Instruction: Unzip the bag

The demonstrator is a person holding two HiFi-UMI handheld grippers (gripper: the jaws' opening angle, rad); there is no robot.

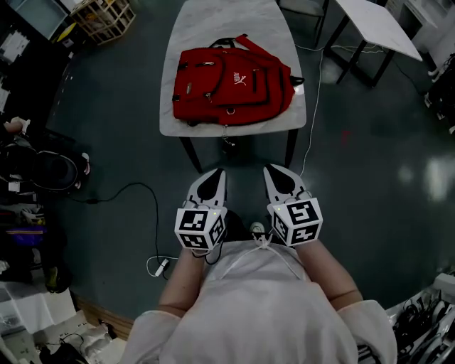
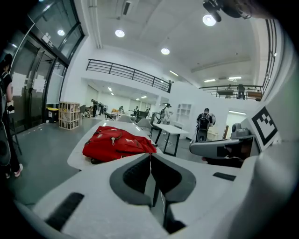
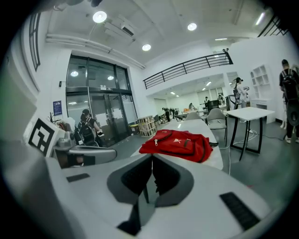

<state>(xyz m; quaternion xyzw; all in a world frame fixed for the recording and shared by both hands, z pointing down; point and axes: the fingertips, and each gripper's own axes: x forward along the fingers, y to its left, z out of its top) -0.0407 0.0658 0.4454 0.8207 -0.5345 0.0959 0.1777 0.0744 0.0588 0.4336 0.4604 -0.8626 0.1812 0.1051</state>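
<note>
A red backpack (image 1: 231,87) lies flat on a pale rounded table (image 1: 193,21), its zippers closed; it also shows as the backpack (image 2: 117,144) in the left gripper view and the backpack (image 3: 177,142) in the right gripper view. My left gripper (image 1: 215,174) and right gripper (image 1: 273,170) hang side by side near my body, well short of the table's near edge. Both are shut with nothing between the jaws, tips touching at the left gripper (image 2: 150,155) and the right gripper (image 3: 152,157).
A white desk (image 1: 377,25) stands to the back right. A wooden crate (image 1: 106,15) sits at the back left. Cables (image 1: 138,192) trail over the dark floor. A person (image 1: 28,167) with bags is at the left edge.
</note>
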